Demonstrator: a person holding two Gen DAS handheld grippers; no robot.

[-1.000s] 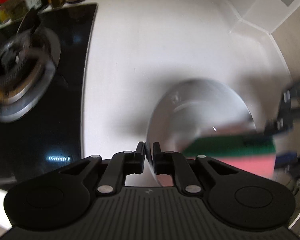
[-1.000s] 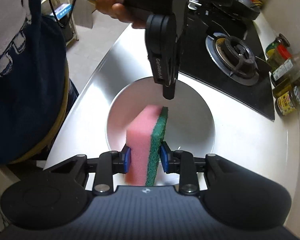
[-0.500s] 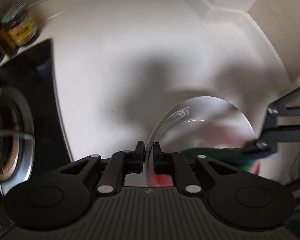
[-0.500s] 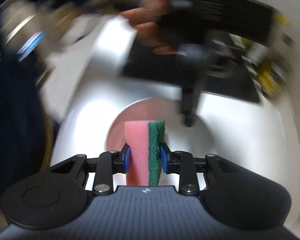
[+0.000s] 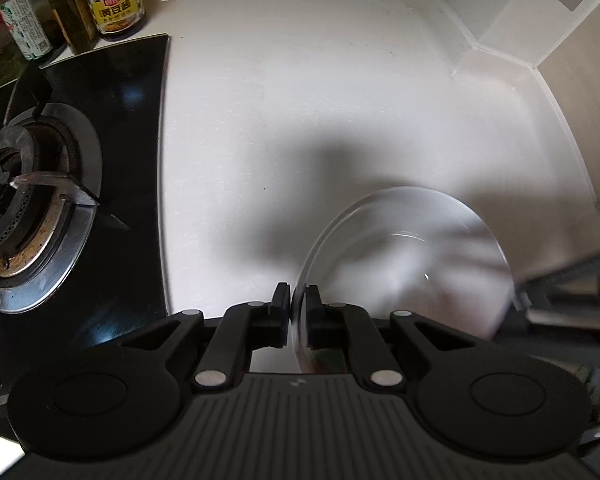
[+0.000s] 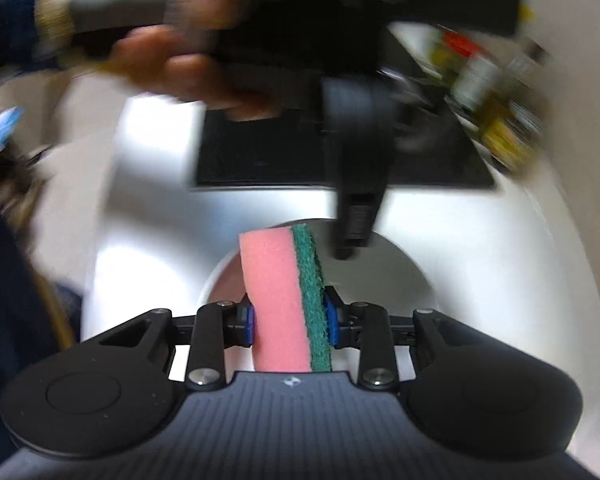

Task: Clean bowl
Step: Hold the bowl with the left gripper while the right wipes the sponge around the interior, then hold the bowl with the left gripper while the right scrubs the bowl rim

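A clear glass bowl (image 5: 404,264) stands tilted on the white counter. Its near rim sits between the pads of my left gripper (image 5: 298,292), whose jaws are opening slightly while still close against the rim. In the right wrist view, my right gripper (image 6: 288,308) is shut on a pink sponge (image 6: 276,292) with a green scouring side. The sponge is upright over the near part of the bowl (image 6: 396,276). The left gripper's fingers (image 6: 354,236) hang over the bowl's far rim, held by a person's hand (image 6: 188,68). The right gripper shows as a dark blur (image 5: 572,292) beside the bowl.
A black cooktop (image 5: 132,160) with a gas burner (image 5: 32,208) lies left of the bowl. Jars and bottles (image 5: 114,4) stand behind it. The white counter (image 5: 300,100) runs to a tiled wall corner (image 5: 500,40) at the back right.
The sponge lay across the bowl's inside in the left wrist view and has gone from that view. The right gripper has rolled and come lower over the bowl's near side. The left gripper keeps the rim.
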